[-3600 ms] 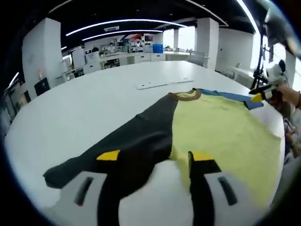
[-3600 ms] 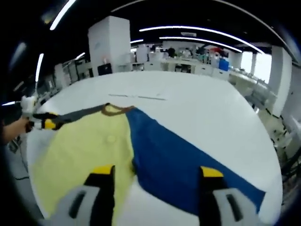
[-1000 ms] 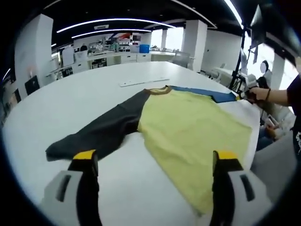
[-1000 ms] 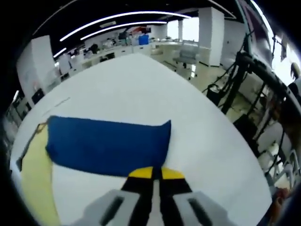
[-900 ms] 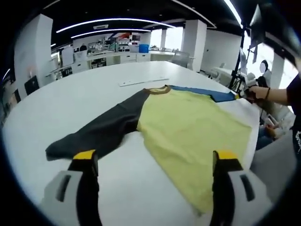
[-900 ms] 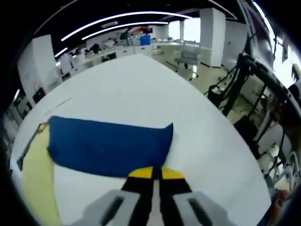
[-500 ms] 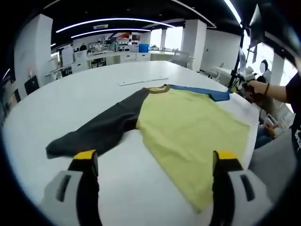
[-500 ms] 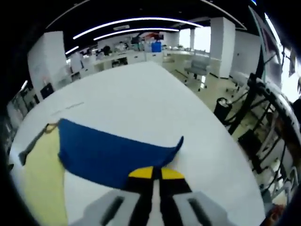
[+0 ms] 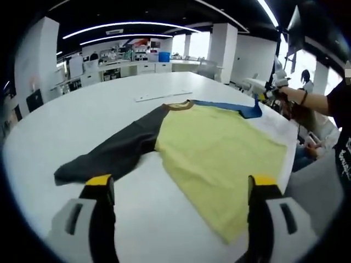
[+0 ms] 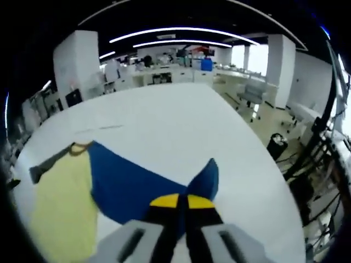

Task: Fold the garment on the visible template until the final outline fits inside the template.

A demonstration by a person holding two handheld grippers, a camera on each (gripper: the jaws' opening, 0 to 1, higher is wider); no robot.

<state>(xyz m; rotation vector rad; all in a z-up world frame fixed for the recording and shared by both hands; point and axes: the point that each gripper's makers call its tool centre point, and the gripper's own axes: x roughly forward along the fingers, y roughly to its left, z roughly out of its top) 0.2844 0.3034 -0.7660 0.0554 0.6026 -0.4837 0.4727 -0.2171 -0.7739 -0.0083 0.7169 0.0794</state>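
A long-sleeved shirt lies on the white table (image 9: 98, 118): yellow body (image 9: 219, 150), dark grey sleeve (image 9: 118, 150), blue sleeve (image 9: 233, 108), brown collar (image 9: 176, 104). My left gripper (image 9: 178, 186) hovers open above the table's near edge, short of the shirt's hem. In the right gripper view, my right gripper (image 10: 181, 201) is shut on the cuff of the blue sleeve (image 10: 142, 183) and holds it lifted off the table (image 10: 164, 120), folded over towards the yellow body (image 10: 60, 192). From the left gripper view that right gripper (image 9: 263, 97) appears at the far right, in a person's hand.
A thin pale strip (image 9: 163, 96) lies on the table beyond the collar. A person's arm (image 9: 307, 98) reaches in at the right of the left gripper view. Desks, pillars and chairs stand far behind. Beyond the table's right edge in the right gripper view are a chair (image 10: 249, 90) and floor.
My right gripper has lifted the blue cuff and carried it inward towards the shirt's body, so the sleeve now bends up. My left gripper stays open and almost still.
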